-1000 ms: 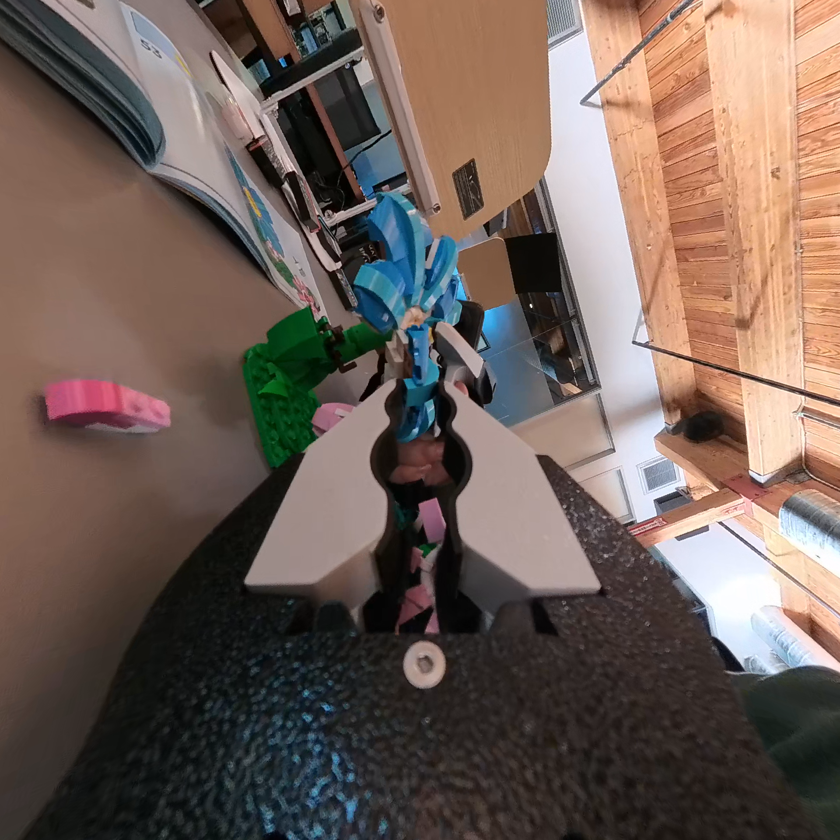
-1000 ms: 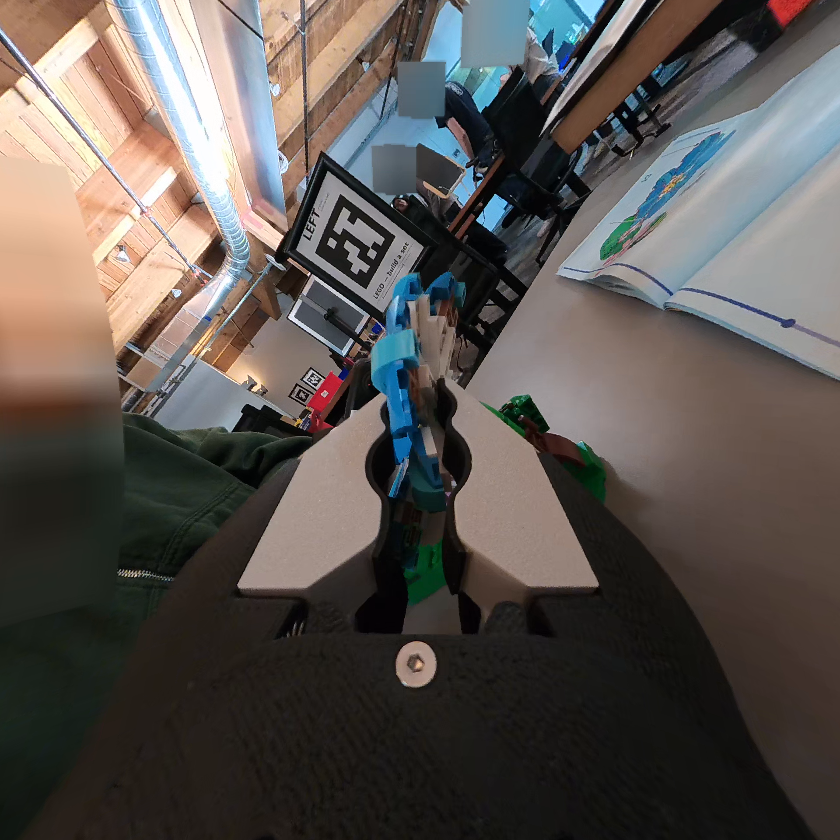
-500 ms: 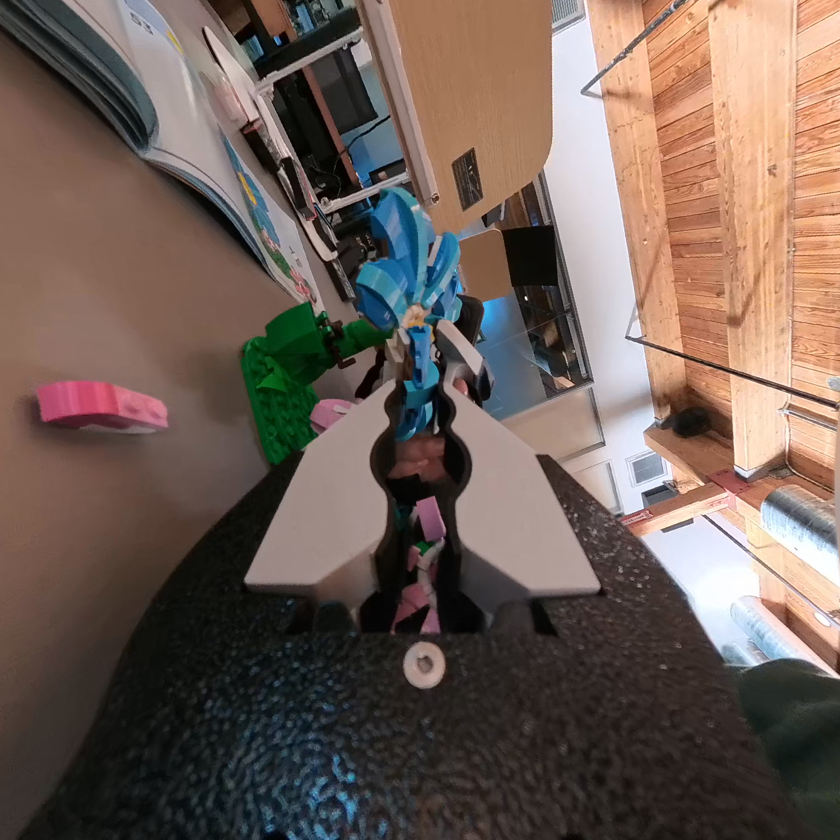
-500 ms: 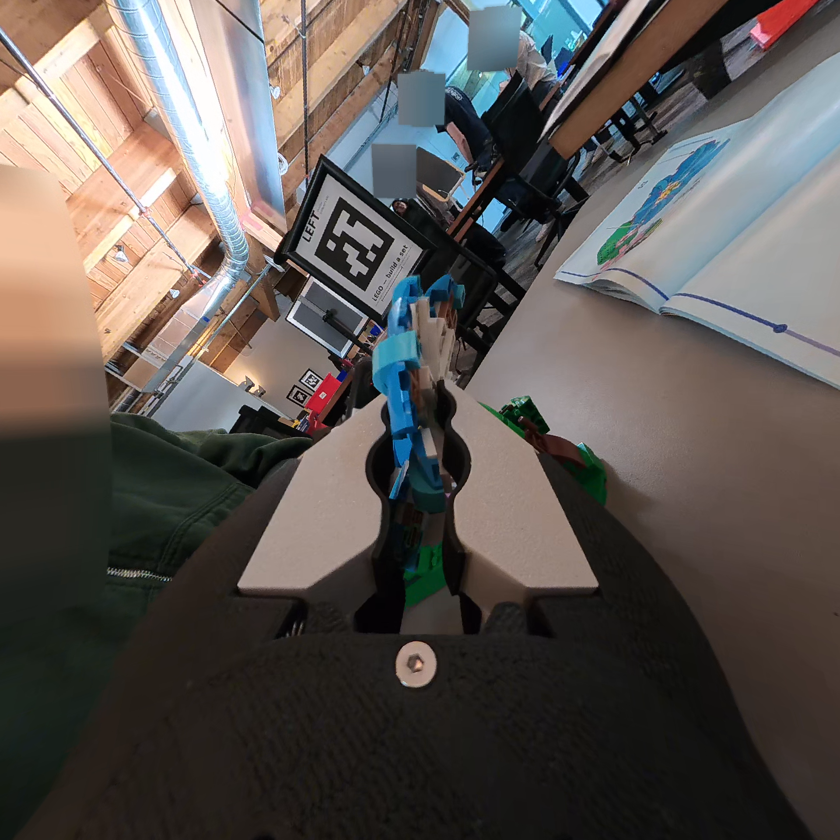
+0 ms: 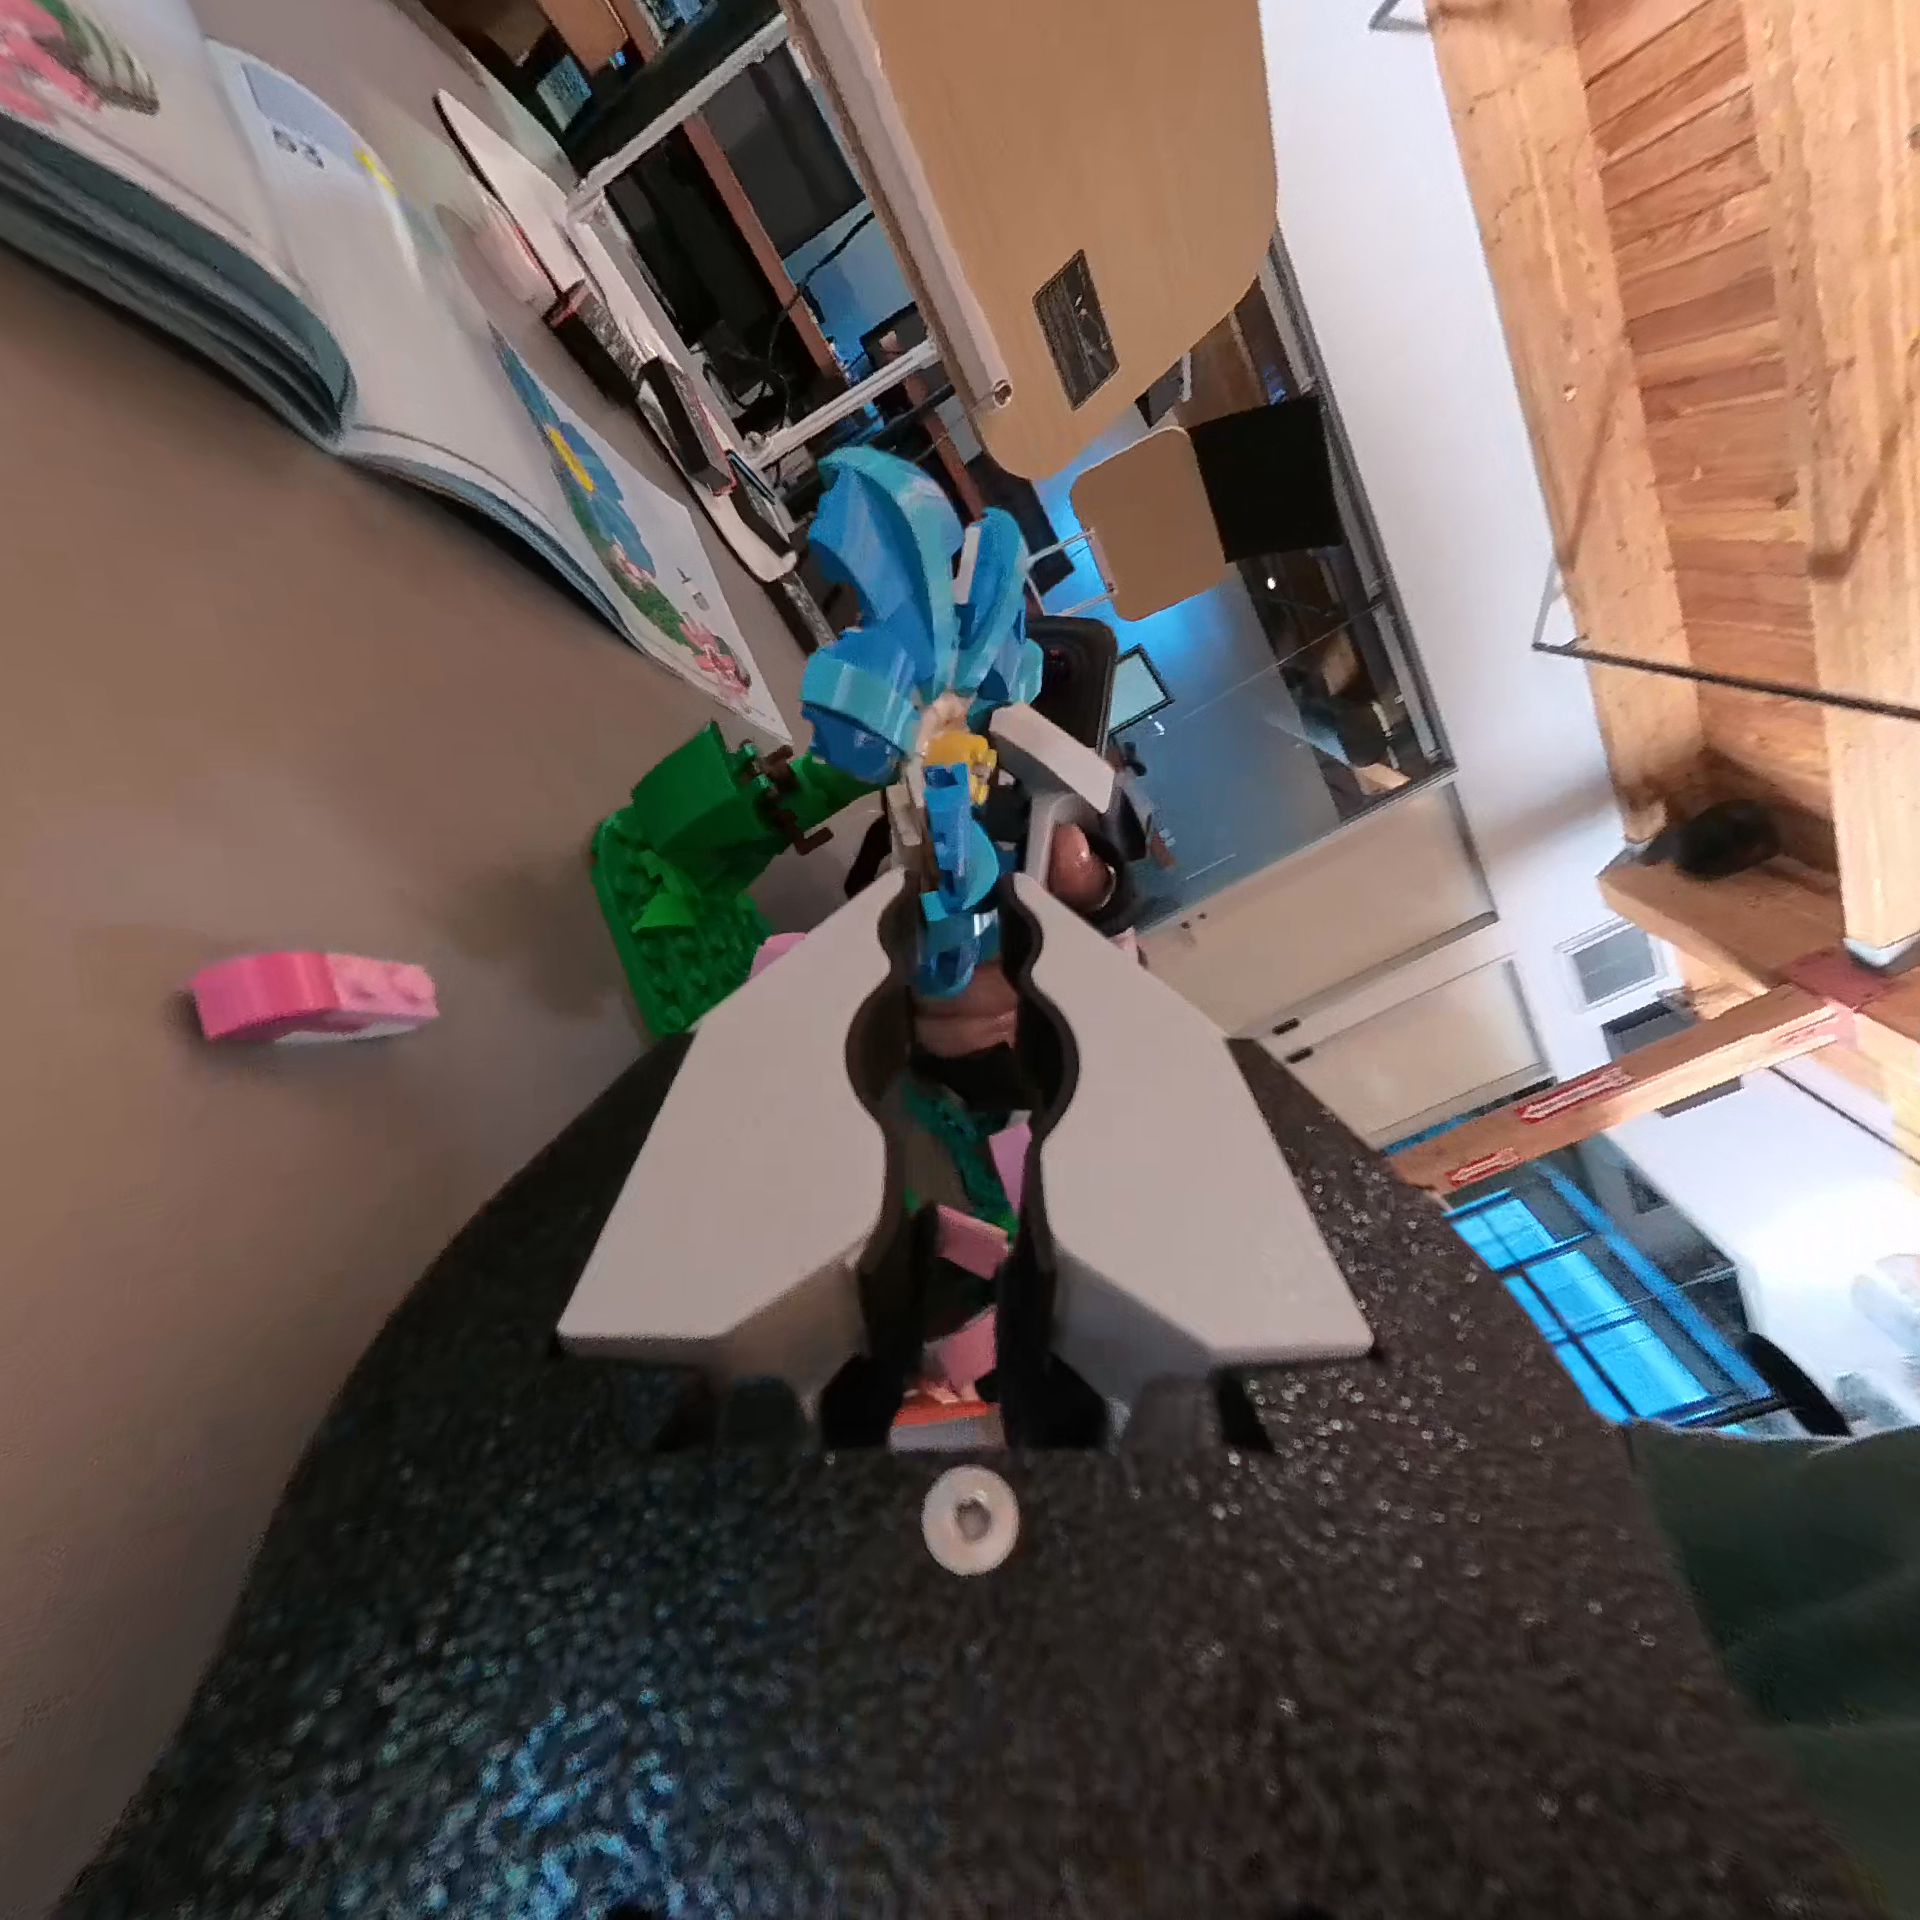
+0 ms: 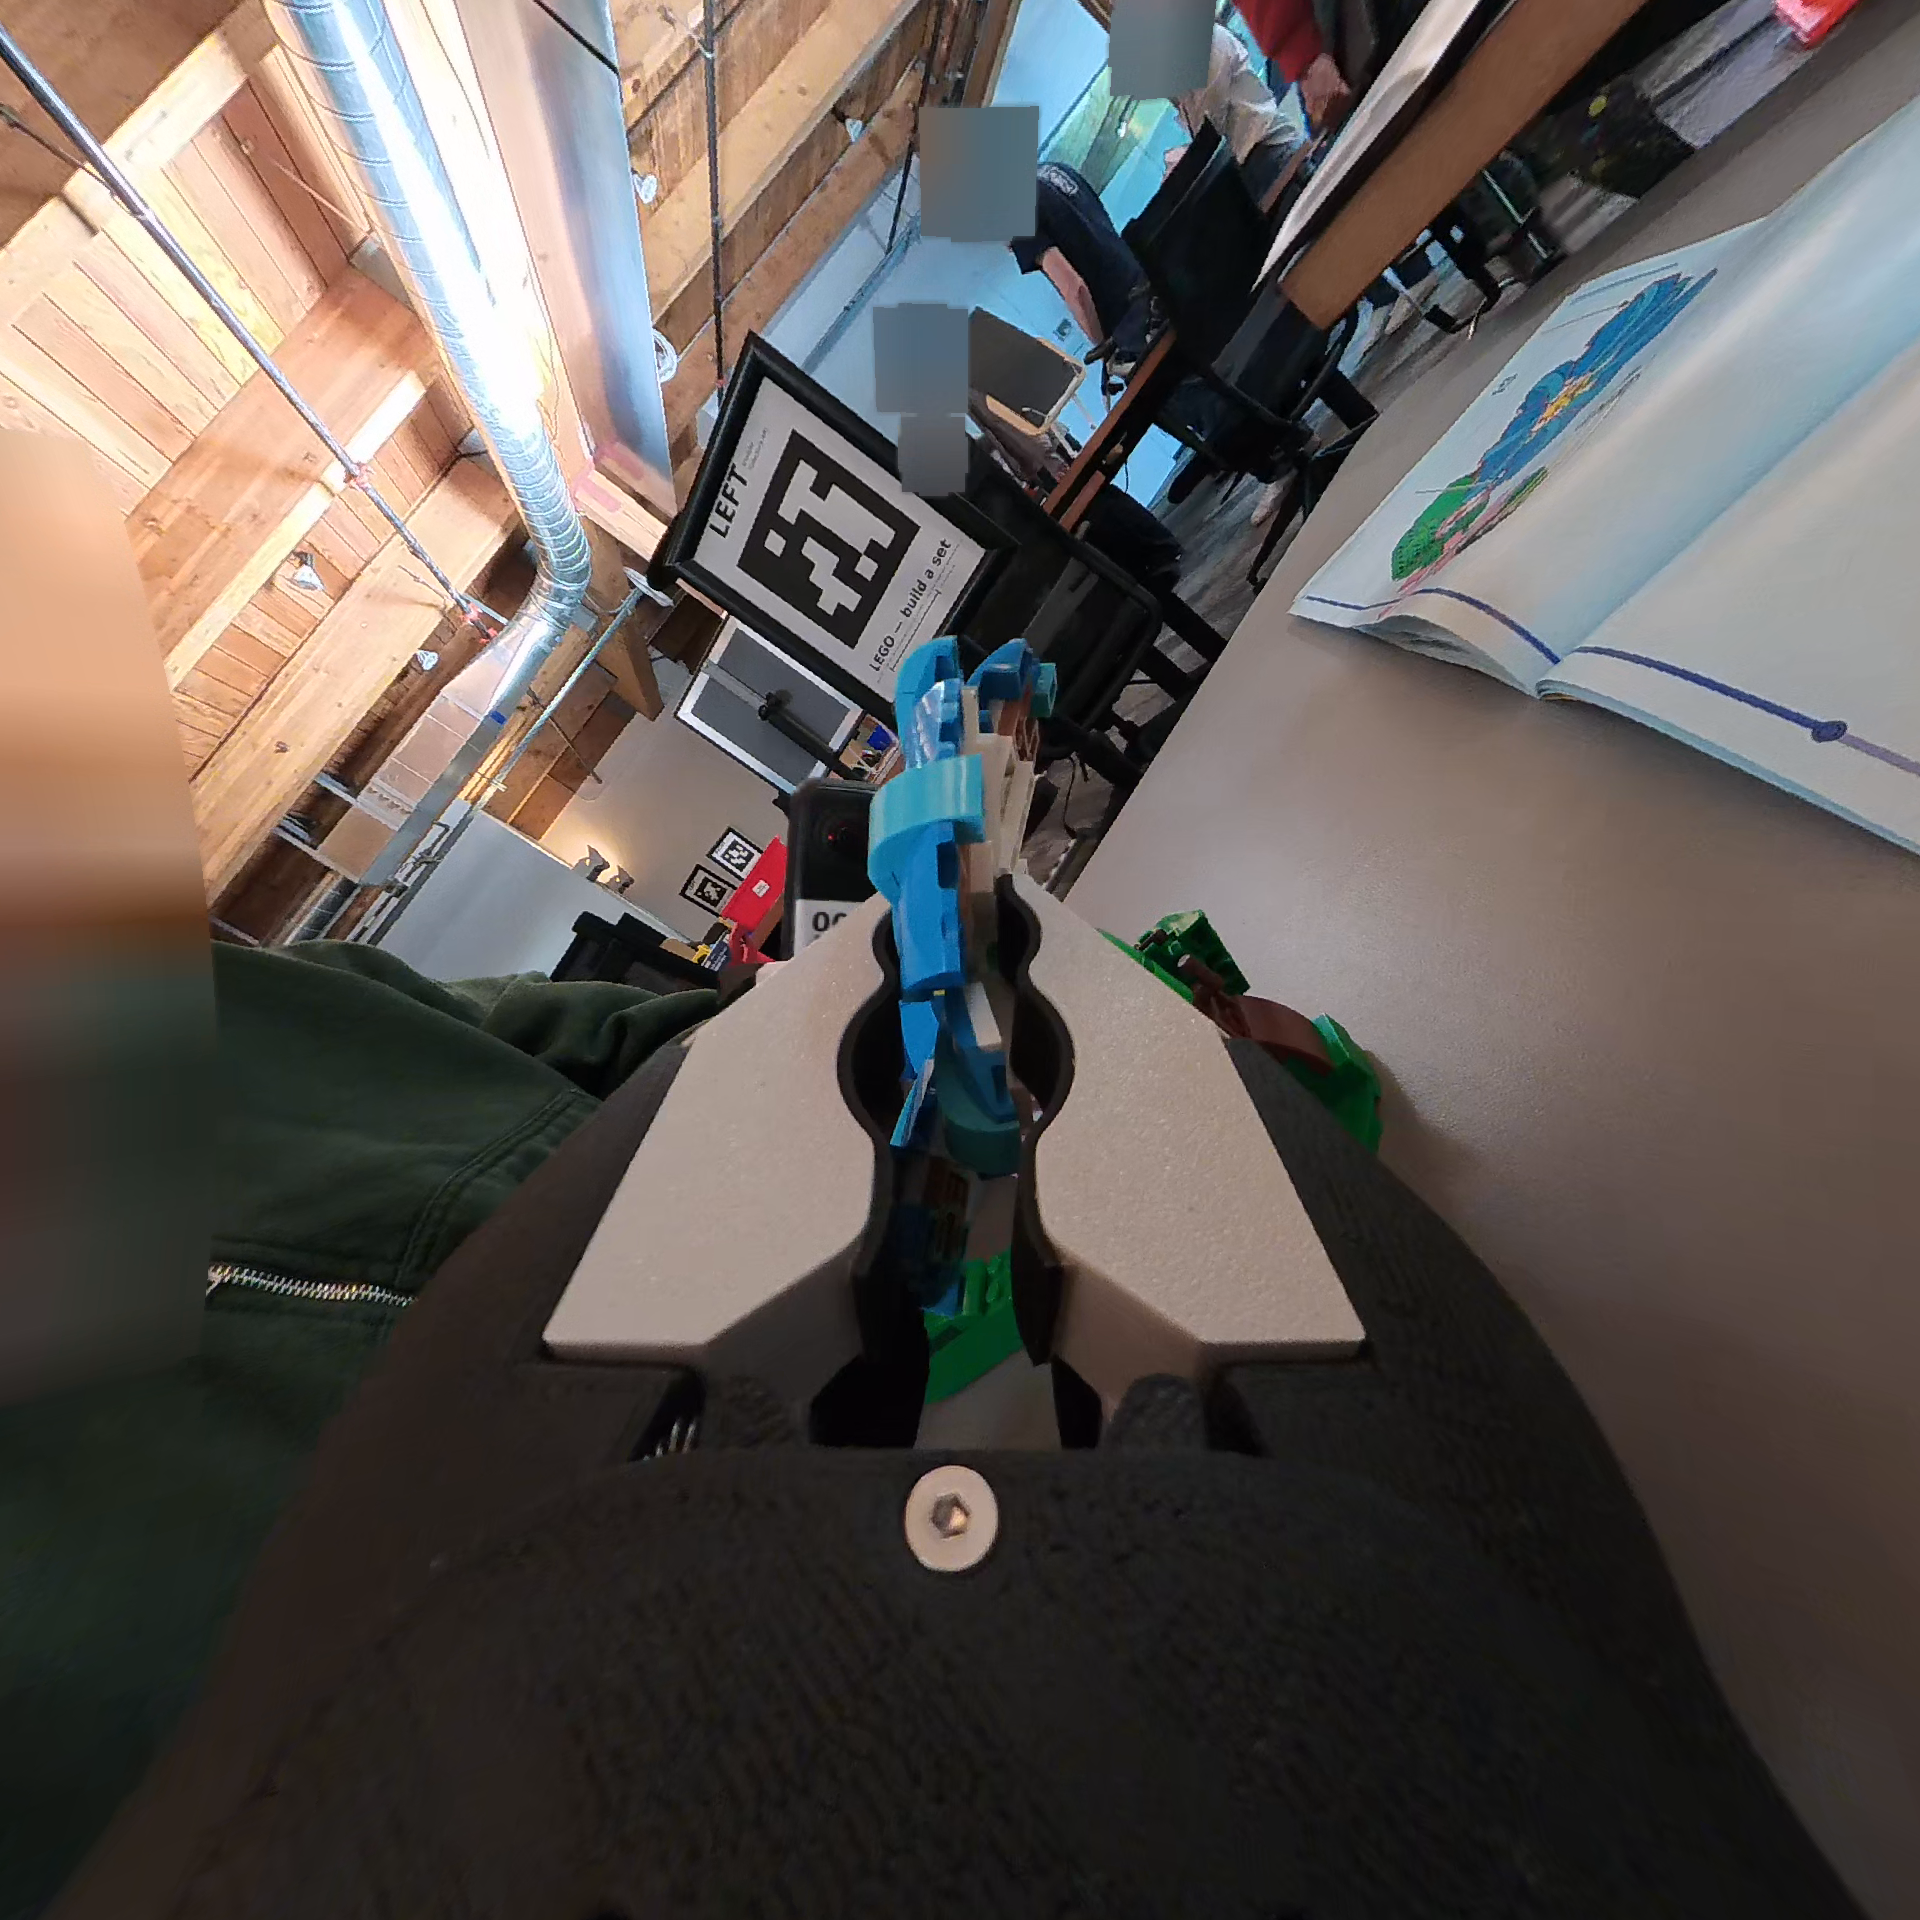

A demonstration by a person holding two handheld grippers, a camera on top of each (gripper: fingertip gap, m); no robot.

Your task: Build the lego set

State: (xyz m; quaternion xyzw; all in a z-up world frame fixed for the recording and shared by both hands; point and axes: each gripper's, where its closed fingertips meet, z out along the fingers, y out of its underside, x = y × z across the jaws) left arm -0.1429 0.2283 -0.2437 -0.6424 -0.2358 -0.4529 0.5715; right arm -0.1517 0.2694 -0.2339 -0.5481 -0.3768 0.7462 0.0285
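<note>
A blue lego flower [image 5: 904, 634] with a yellow centre stands on a green stem rising from a green baseplate [image 5: 675, 935] on the grey table. My left gripper [image 5: 956, 894] is shut on a lower blue petal of the flower. My right gripper [image 6: 948, 906] is shut on the same blue flower [image 6: 925, 800] from the opposite side; it also shows behind the flower in the left wrist view [image 5: 1060, 779]. The green base [image 6: 1340, 1070] shows to the right of my right gripper's fingers. The flower's lower parts are hidden by the fingers.
A loose pink brick [image 5: 312, 997] lies on the table left of the baseplate. An open instruction booklet [image 5: 416, 353] lies farther back, also in the right wrist view [image 6: 1683, 540]. A person's dark green sleeve [image 6: 364, 1122] is at the left. About 5 centimeters separates my left fingertips from my right. The loose pink brick [image 5: 312, 997] sits 9 centimeters or so from the ends of my left fingers.
Both grippers stay shut on the flower. The left wrist view has shifted slightly, so the flower's yellow centre and more of the booklet show now.
</note>
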